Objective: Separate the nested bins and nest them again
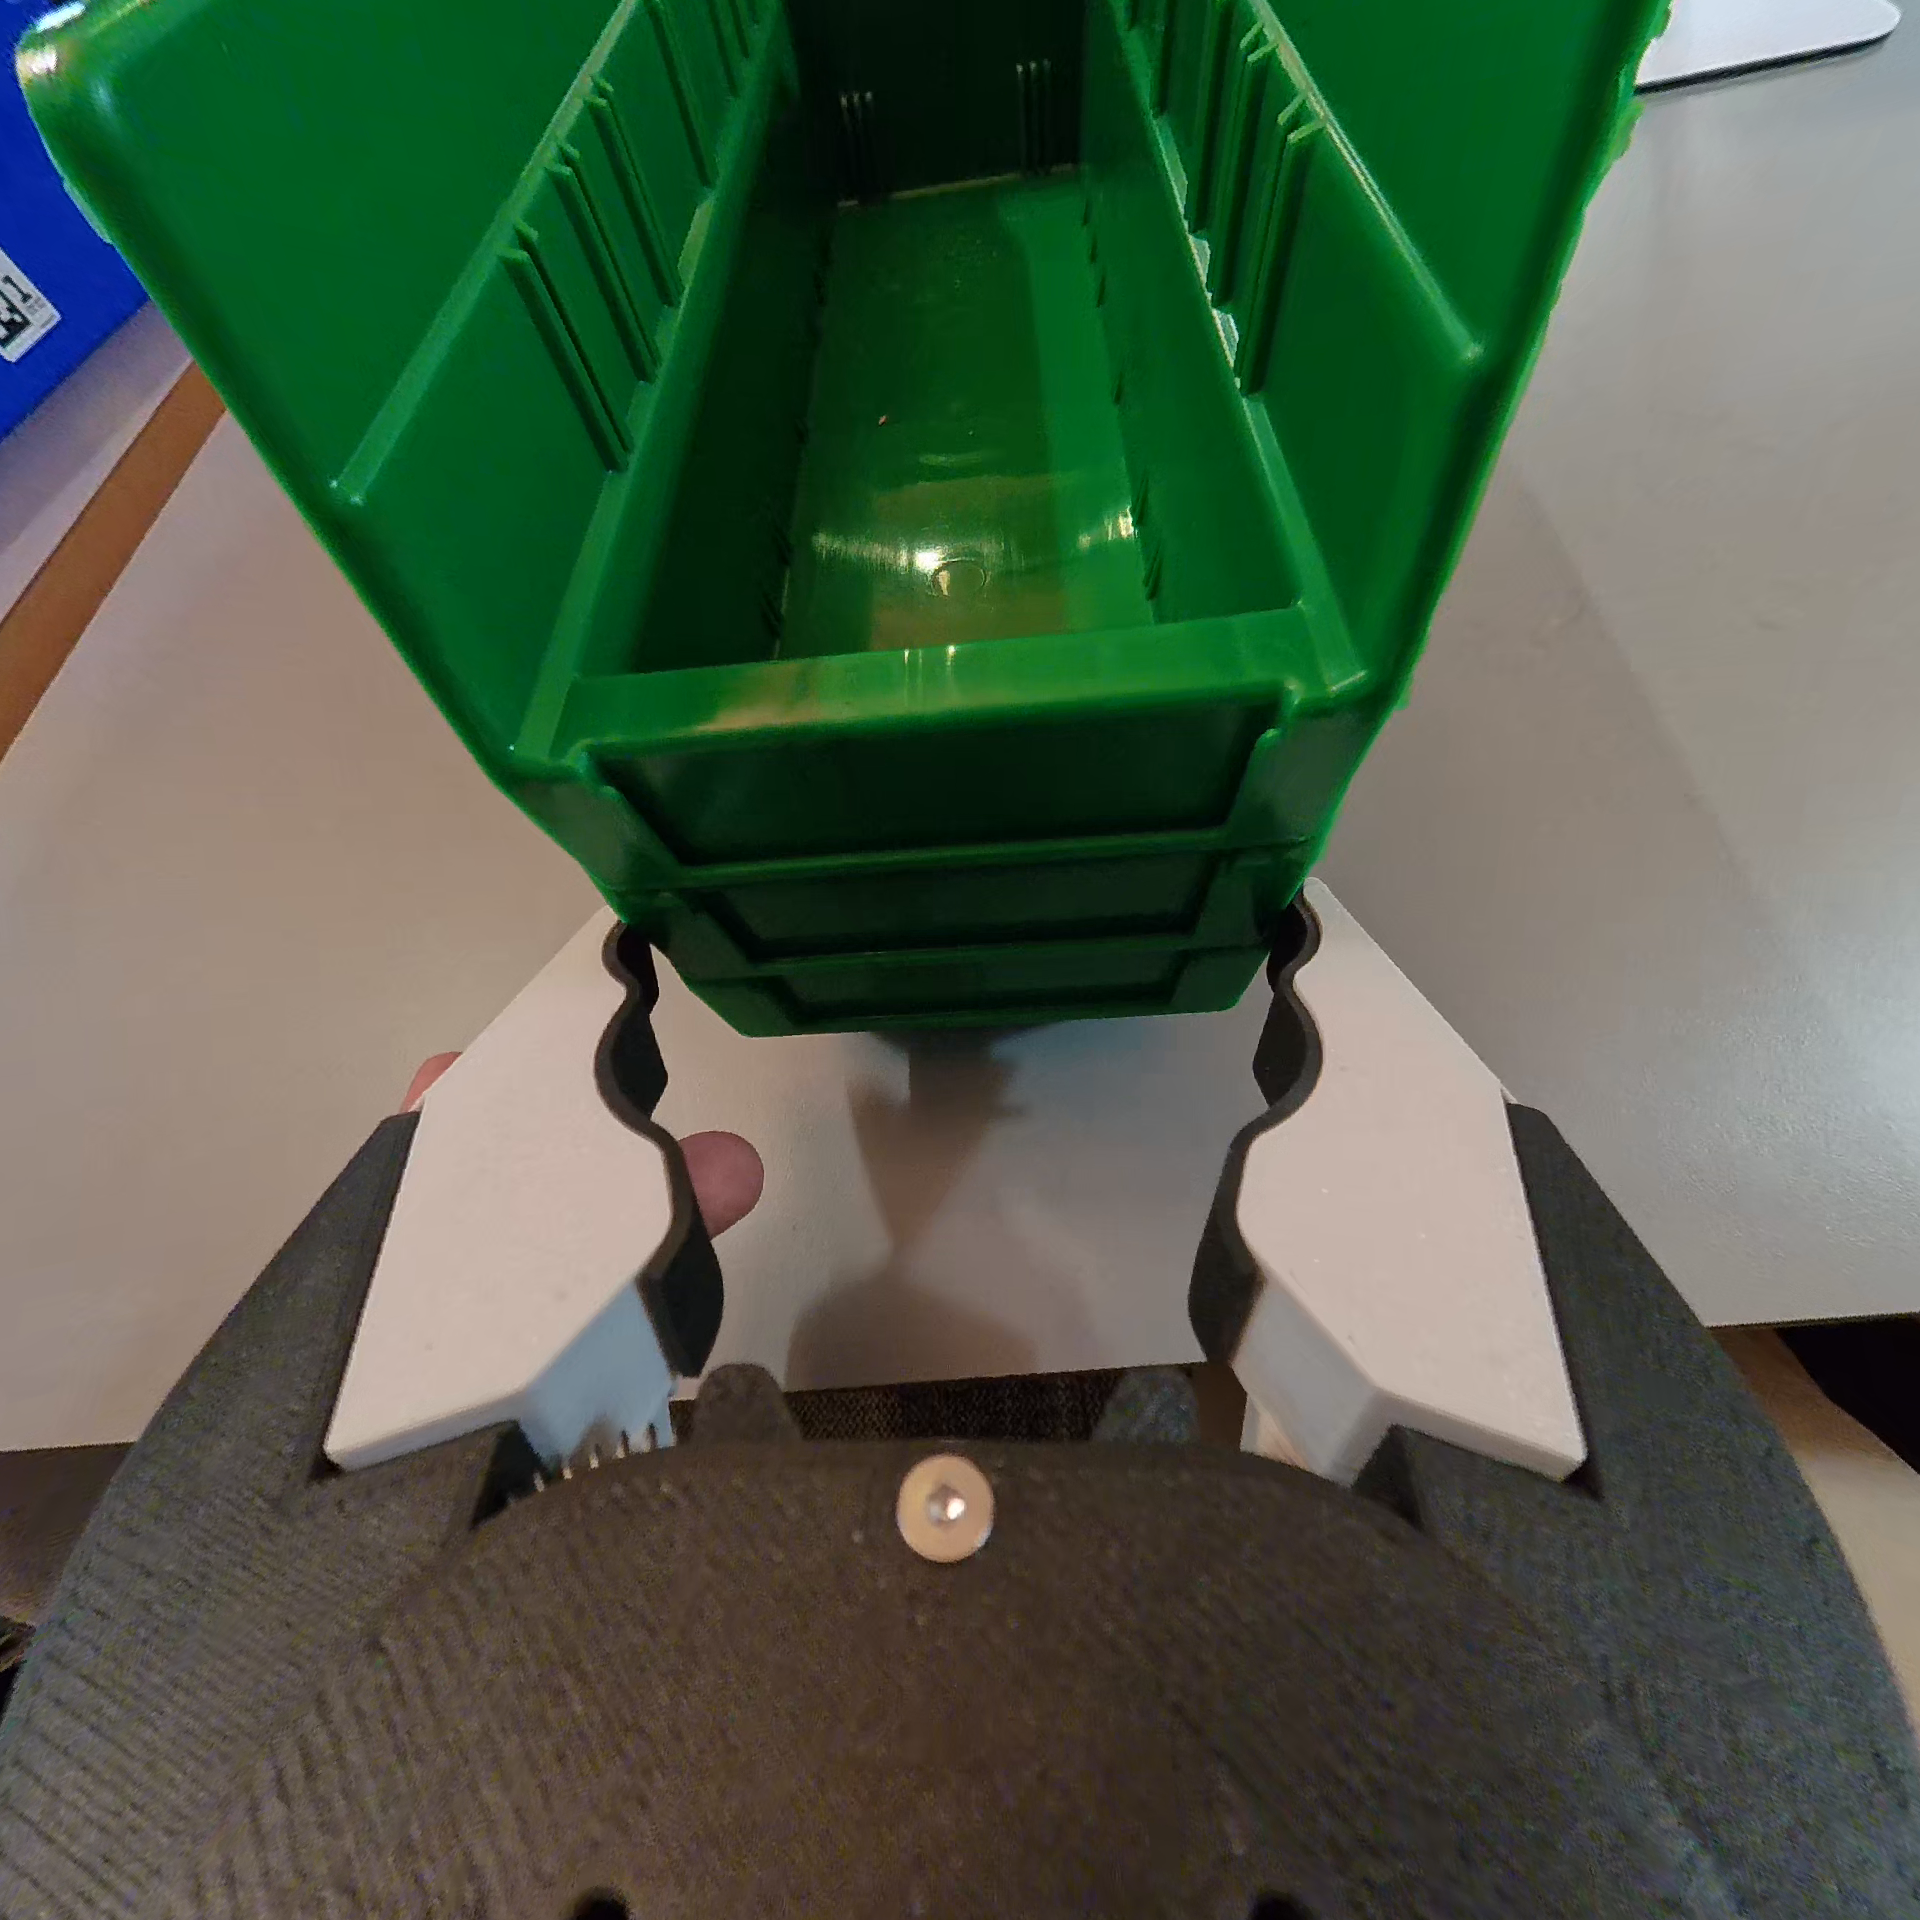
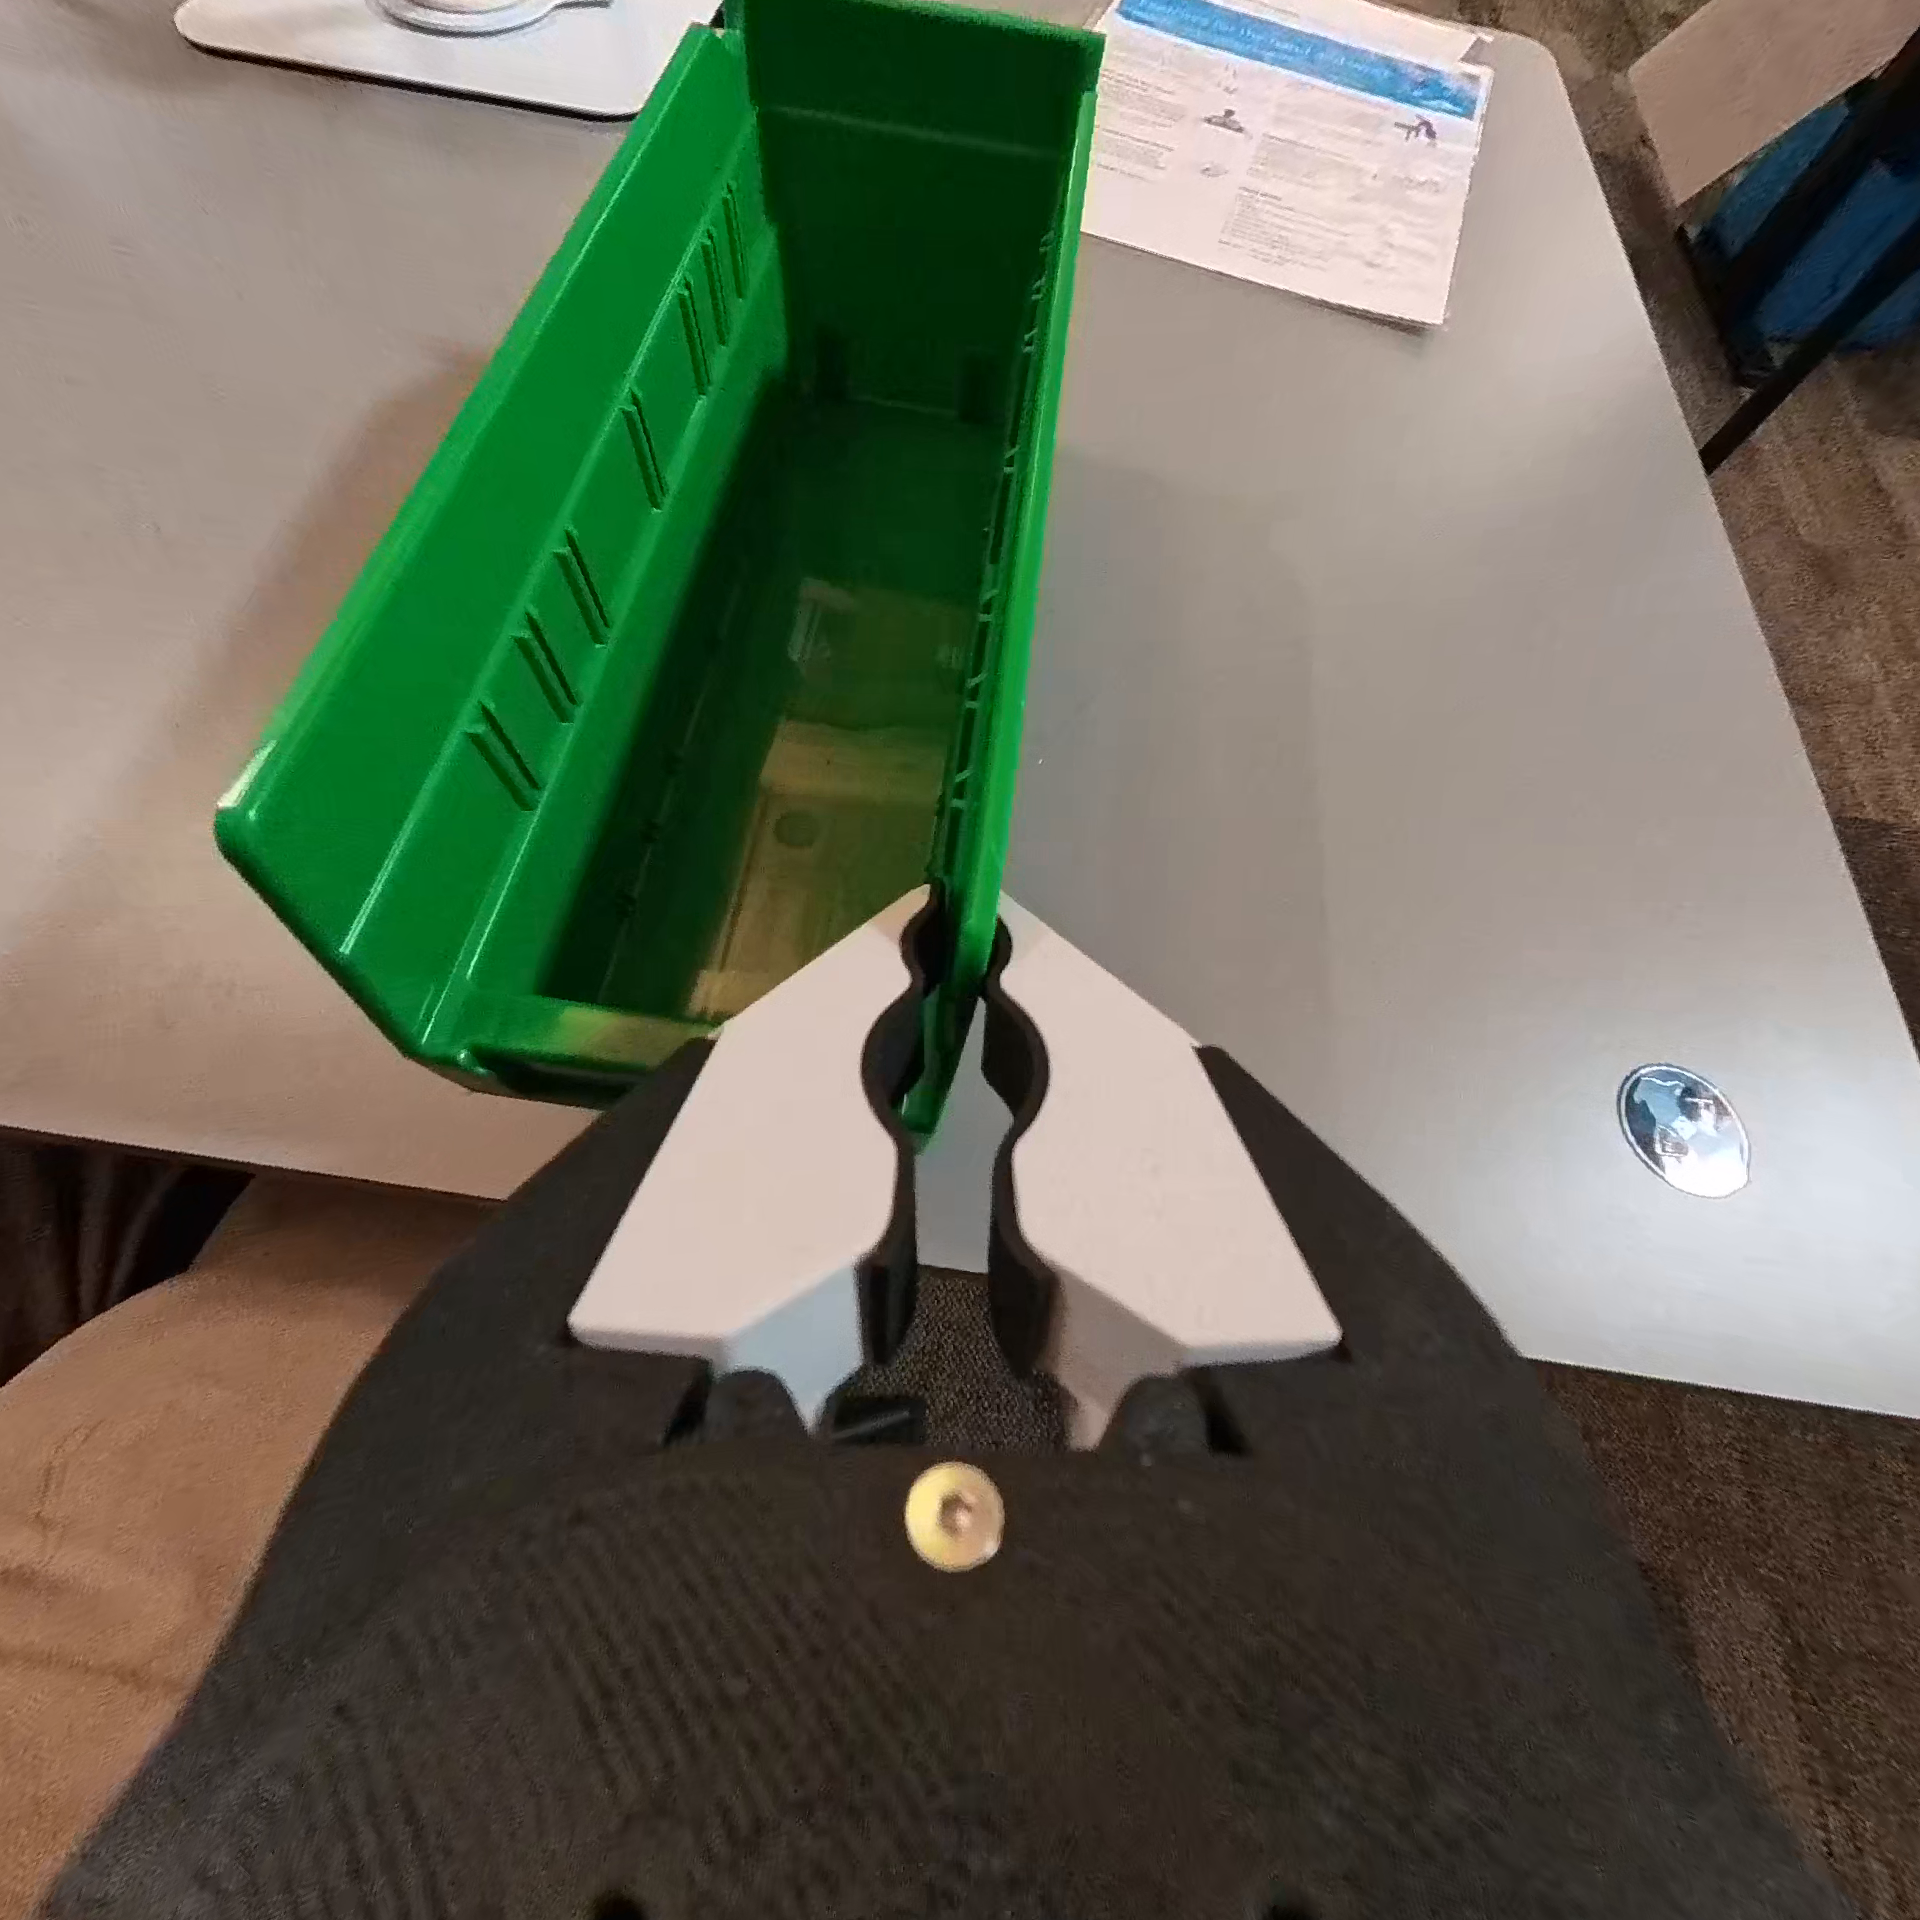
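The stack of green bins (image 1: 935, 623) sits on the grey counter (image 1: 260, 883) near its front edge, and the left wrist view shows three front lips one under another, so at least three bins are nested there. In the right wrist view a single green bin (image 2: 665, 644) hangs tilted above the counter, its near end past the front edge, held by its right side wall; whether it is the top one of that stack or already clear of it cannot be told, so the task looks to be at the separating step or the re-nesting step, with neither finished. The right tool (image 2: 956, 935) is nearly closed, its two pads pinching that thin wall near the bin's front corner. The left tool (image 1: 961, 935) stands wide open, jaws either side of the lowest front lips and holding nothing, level and low to the counter. A fingertip (image 1: 722, 1179) shows beneath it. A printed sheet (image 2: 1288, 156) lies farther back.
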A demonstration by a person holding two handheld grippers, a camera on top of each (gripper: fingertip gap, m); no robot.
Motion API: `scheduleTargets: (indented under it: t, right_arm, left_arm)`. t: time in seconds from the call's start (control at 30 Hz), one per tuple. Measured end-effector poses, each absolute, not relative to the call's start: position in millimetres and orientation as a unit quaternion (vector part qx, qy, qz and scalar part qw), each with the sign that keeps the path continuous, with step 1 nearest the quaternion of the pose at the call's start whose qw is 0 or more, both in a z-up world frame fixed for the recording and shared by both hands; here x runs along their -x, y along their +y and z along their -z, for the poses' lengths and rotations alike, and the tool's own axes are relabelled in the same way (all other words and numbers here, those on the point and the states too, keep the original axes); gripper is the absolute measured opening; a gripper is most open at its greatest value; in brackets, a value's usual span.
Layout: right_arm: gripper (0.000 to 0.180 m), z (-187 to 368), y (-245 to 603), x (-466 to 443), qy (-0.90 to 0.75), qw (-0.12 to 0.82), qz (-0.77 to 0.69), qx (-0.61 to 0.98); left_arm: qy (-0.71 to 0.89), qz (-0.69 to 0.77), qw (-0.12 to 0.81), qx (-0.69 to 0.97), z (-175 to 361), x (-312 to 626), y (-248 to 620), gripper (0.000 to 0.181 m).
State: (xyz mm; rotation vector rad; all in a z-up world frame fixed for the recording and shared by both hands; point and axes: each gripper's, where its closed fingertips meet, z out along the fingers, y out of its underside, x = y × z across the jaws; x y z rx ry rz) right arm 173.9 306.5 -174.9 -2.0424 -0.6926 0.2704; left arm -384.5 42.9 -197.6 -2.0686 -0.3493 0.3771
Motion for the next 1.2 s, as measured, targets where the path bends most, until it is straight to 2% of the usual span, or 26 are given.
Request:
scheduleTargets:
  t: [0.57,0.6,0.7,0.83,1.2]
  right_arm:
    - [0.004,174.7,308.5,-171.2,-0.286,0.472,-0.096,0.828]
    - [0.005,173.9,309.3,-171.8,-0.29,0.477,-0.09,0.825]
    - [0.027,157.4,316.9,-179.5,-0.29,0.524,-0.049,0.799]
    - [0.029,129.0,314.9,-177.9,-0.271,0.587,-0.076,0.759]
    - [0.028,103.9,315.2,-186.6,-0.243,0.639,-0.056,0.728]
  left_arm:
    - [-0.14,-0.158,0.483,0.85,197.9,384.6,43.6,0.118]
    - [-0.14,-0.158,0.483,0.85,197.9,384.6,43.7,0.118]
    - [-0.14,-0.158,0.483,0.85,198.0,384.6,43.7,0.118]
    - [-0.139,-0.159,0.483,0.85,198.0,384.5,44.3,0.118]
    - [-0.138,-0.161,0.481,0.851,198.2,384.4,44.1,0.118]
